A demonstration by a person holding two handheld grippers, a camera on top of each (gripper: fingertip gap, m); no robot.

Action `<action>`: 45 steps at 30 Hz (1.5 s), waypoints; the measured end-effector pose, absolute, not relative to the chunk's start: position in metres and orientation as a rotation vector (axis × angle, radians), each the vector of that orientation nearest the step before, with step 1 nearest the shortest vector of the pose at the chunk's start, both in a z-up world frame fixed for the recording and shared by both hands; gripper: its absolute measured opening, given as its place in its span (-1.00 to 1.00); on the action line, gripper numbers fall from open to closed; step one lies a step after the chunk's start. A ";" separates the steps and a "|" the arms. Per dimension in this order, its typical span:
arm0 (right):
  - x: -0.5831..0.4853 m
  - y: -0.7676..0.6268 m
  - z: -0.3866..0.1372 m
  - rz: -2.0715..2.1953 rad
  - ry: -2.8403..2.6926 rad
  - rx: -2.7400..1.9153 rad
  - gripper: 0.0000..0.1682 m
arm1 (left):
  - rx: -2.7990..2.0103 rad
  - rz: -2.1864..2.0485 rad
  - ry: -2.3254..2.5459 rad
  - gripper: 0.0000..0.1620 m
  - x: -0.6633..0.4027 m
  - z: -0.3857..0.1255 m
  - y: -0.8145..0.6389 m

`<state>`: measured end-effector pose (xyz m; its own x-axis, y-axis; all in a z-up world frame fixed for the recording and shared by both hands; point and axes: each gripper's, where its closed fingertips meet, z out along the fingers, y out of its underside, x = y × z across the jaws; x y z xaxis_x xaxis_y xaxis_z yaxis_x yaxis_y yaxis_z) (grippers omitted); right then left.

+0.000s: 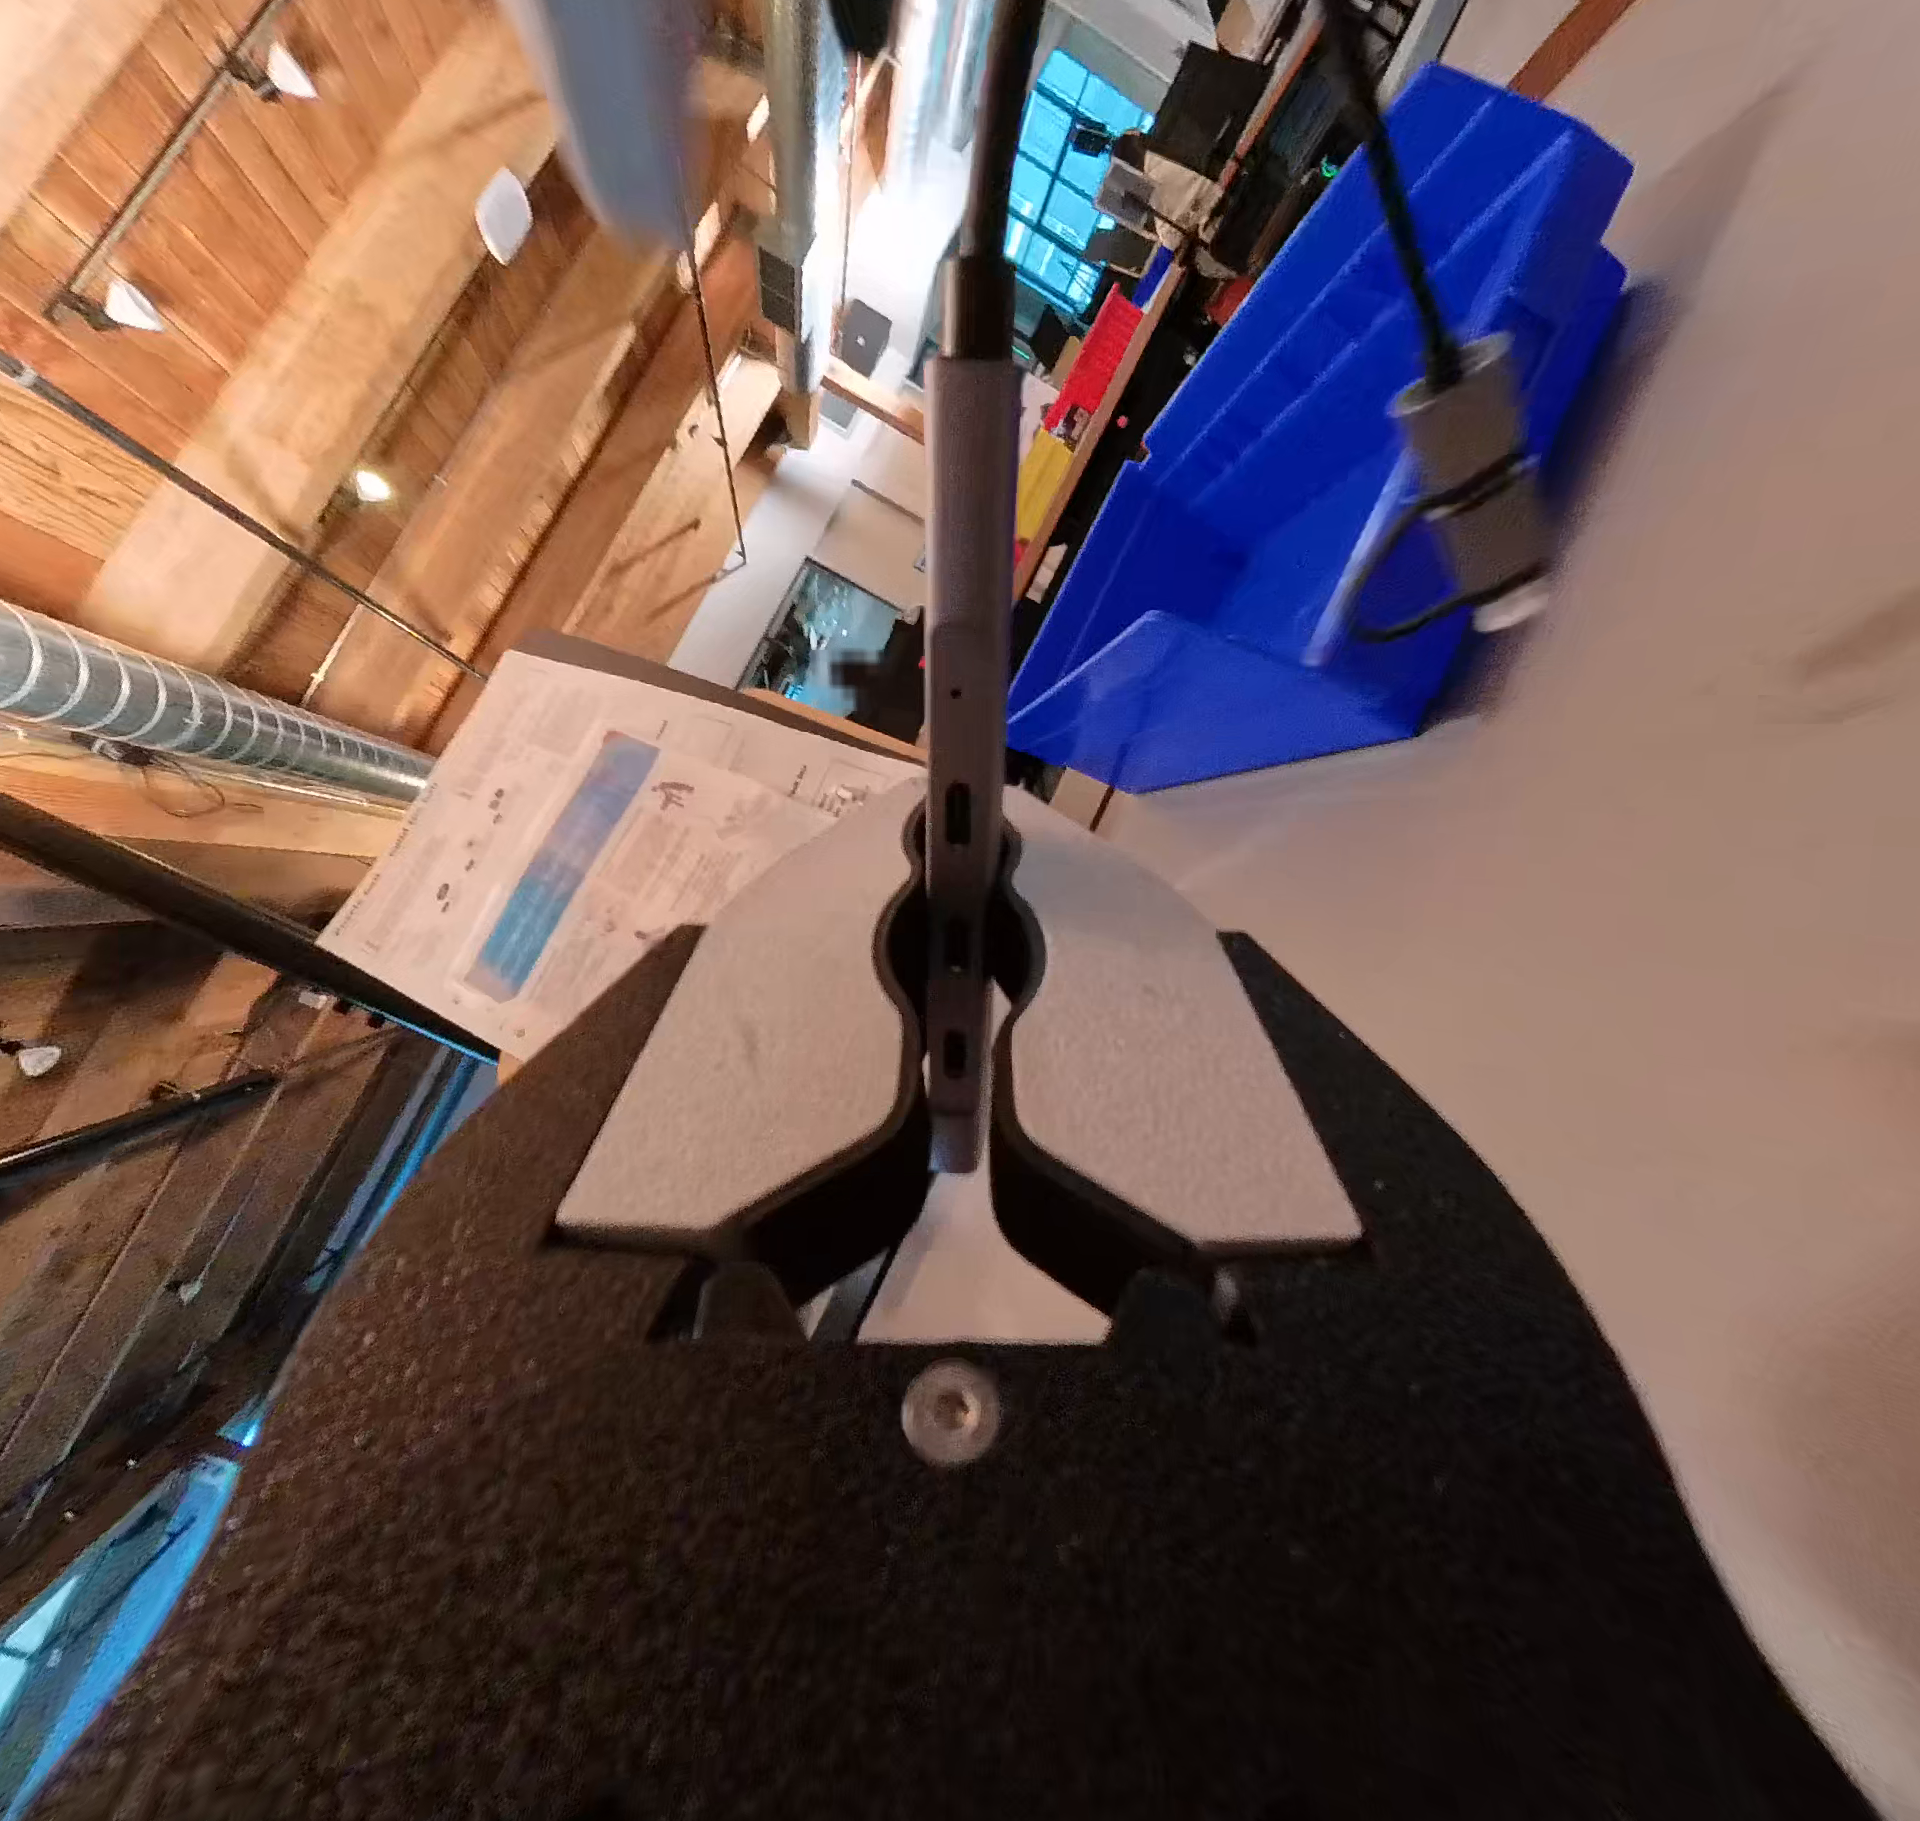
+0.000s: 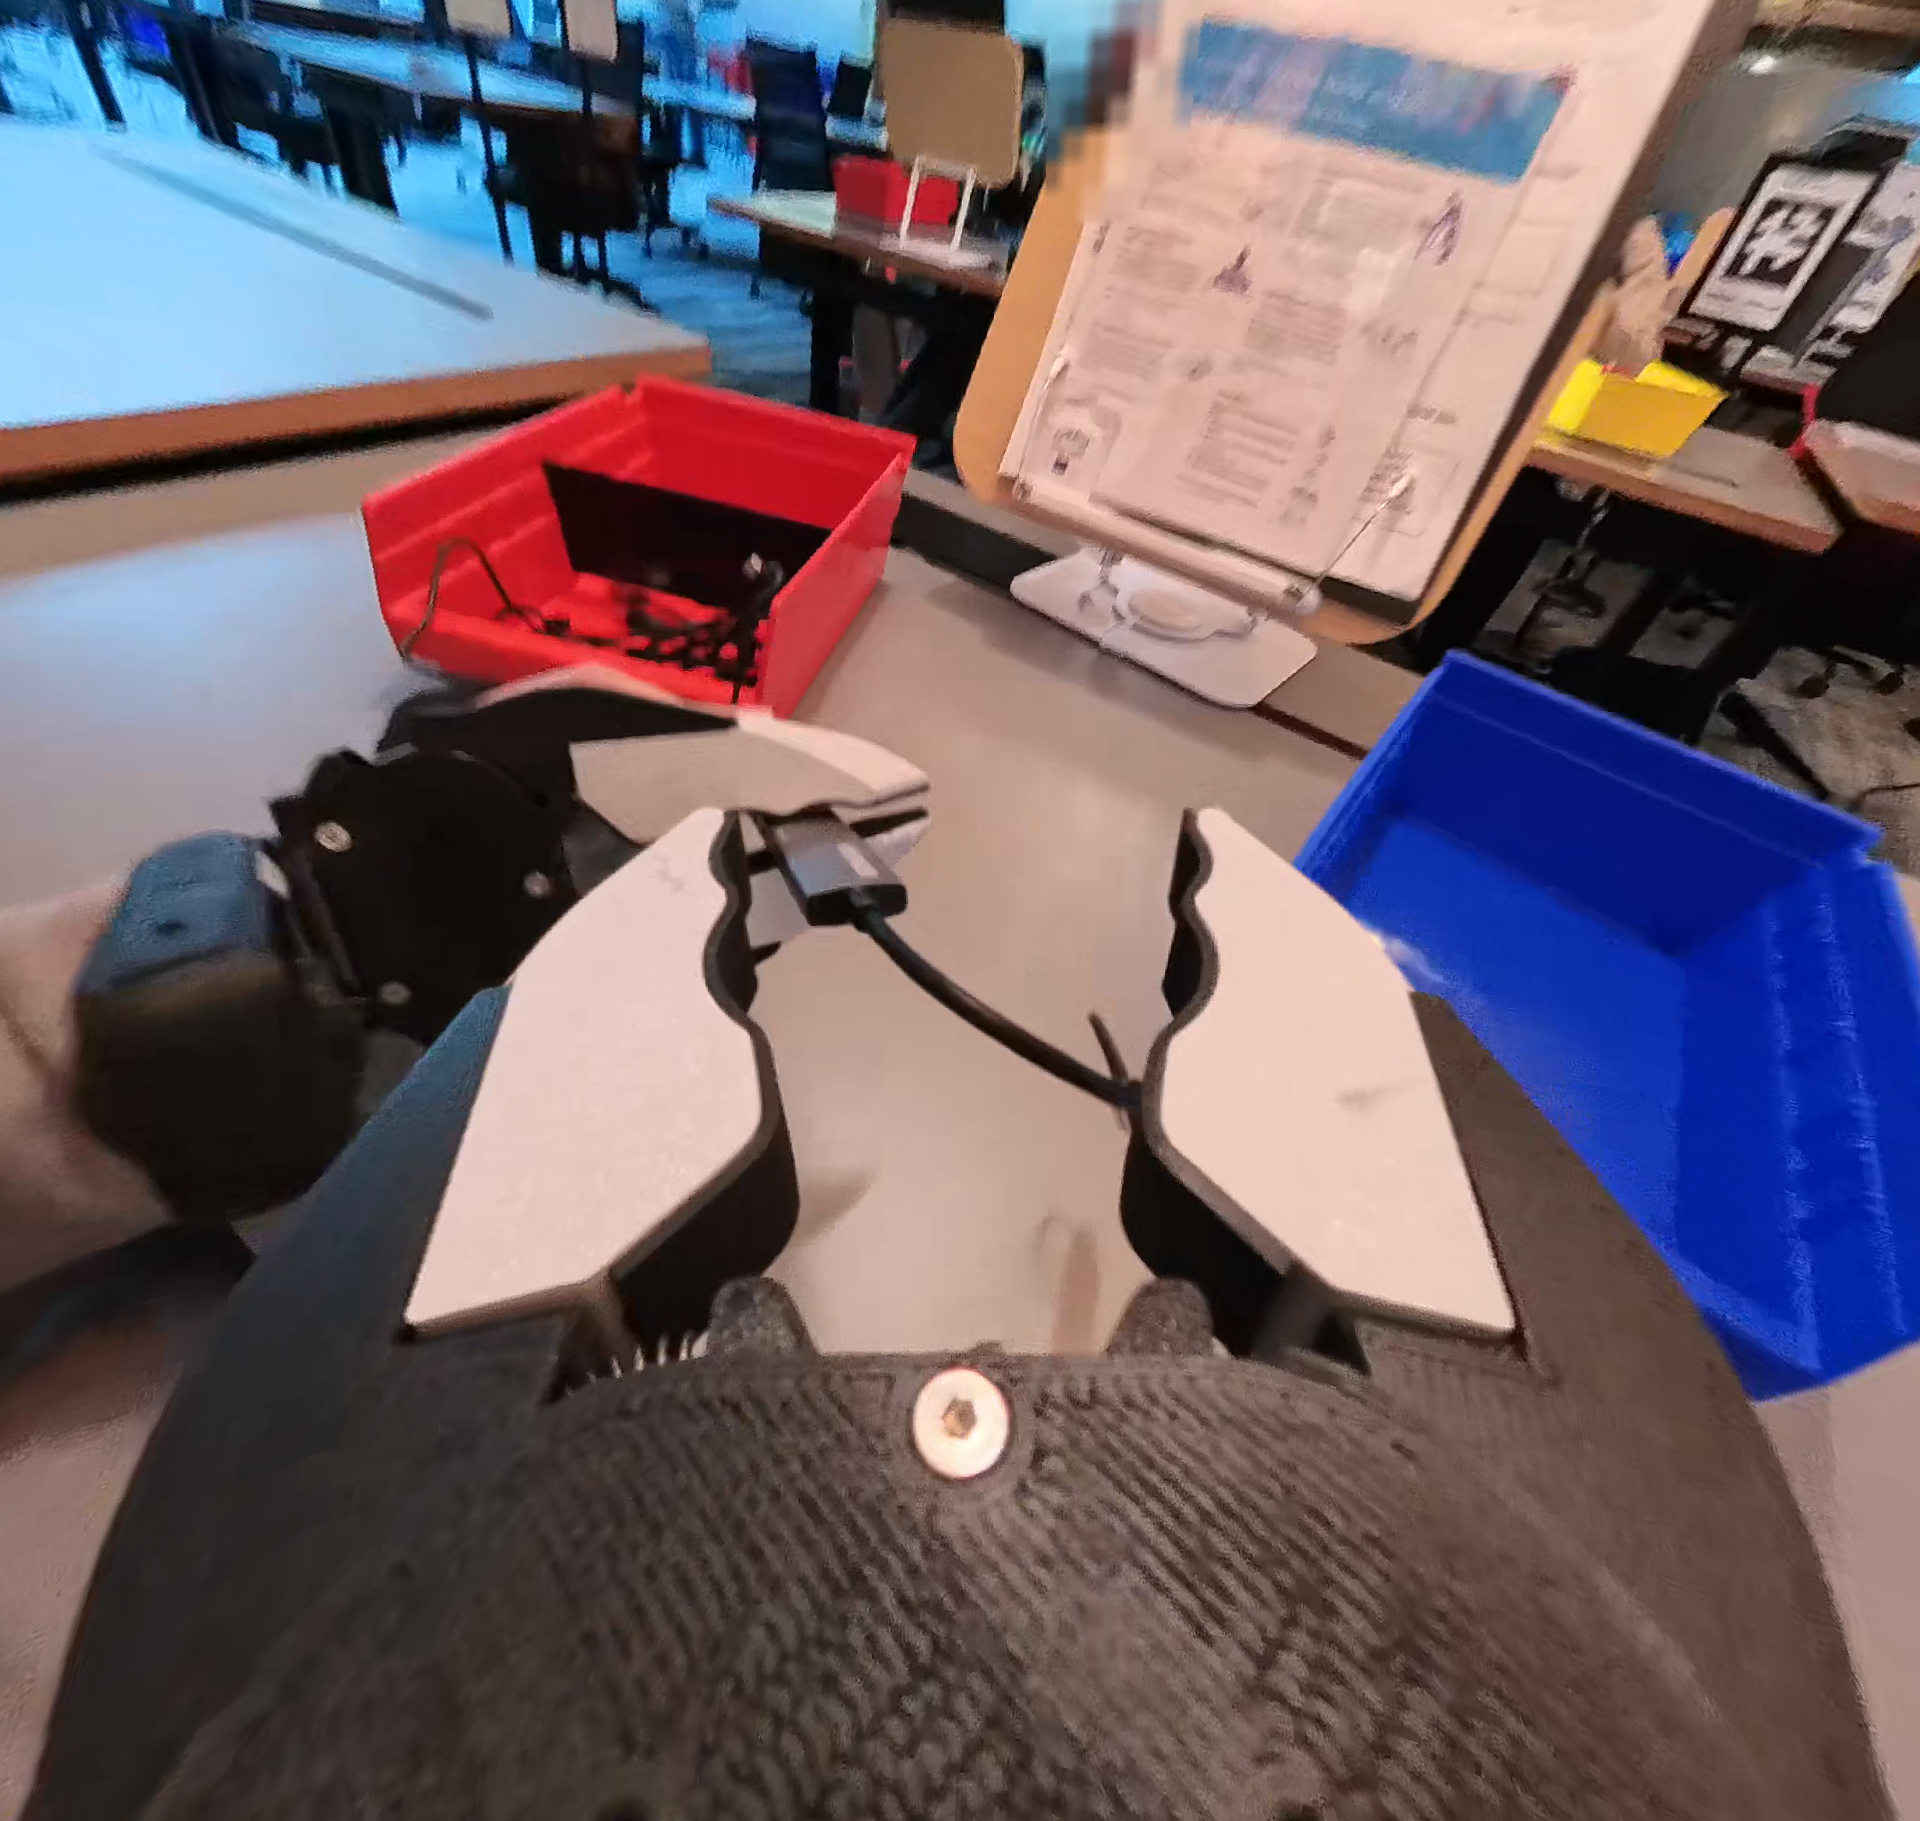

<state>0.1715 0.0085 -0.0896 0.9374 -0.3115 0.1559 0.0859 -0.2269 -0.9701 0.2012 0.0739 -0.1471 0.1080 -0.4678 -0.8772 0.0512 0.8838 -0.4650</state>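
Note:
My left gripper (image 1: 961, 821) is shut on a slim grey hub adapter (image 1: 966, 524) with several ports along its edge. A black cable (image 1: 1013, 88) leaves the hub's far end and loops round to a grey plug (image 1: 1481, 483) that hangs at the right. In the right wrist view the left gripper (image 2: 831, 795) holds the same adapter (image 2: 844, 872) just beyond my right gripper's left fingertip. My right gripper (image 2: 956, 836) is open and empty above the table. The cable (image 2: 987, 1013) crosses the gap between its fingers and goes behind the right finger (image 2: 1309, 1065).
A red bin (image 2: 831, 608) with black cables in it stands ahead to the left. An empty blue bin (image 2: 1621, 950) stands at the right and also shows in the left wrist view (image 1: 1299, 524). A document stand with printed sheets (image 2: 1278, 296) stands behind on the grey table (image 2: 1039, 732). My right fingertips sit around 10 centimetres from my left ones.

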 end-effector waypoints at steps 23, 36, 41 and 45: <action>0.155 0.021 -0.160 -0.213 0.193 -1.777 -0.69 | -0.202 -0.333 1.492 -0.93 0.202 -0.165 0.031; 0.162 0.029 -0.157 -0.223 0.227 -1.760 -0.63 | -0.223 -0.317 1.482 -0.93 0.205 -0.166 0.042; 0.163 0.029 -0.160 -0.236 0.234 -1.786 -0.63 | -0.229 -0.293 1.474 -0.93 0.205 -0.166 0.046; 0.159 0.025 -0.162 -0.266 0.166 -1.827 -0.69 | -0.222 -0.278 1.496 -0.93 0.207 -0.170 0.049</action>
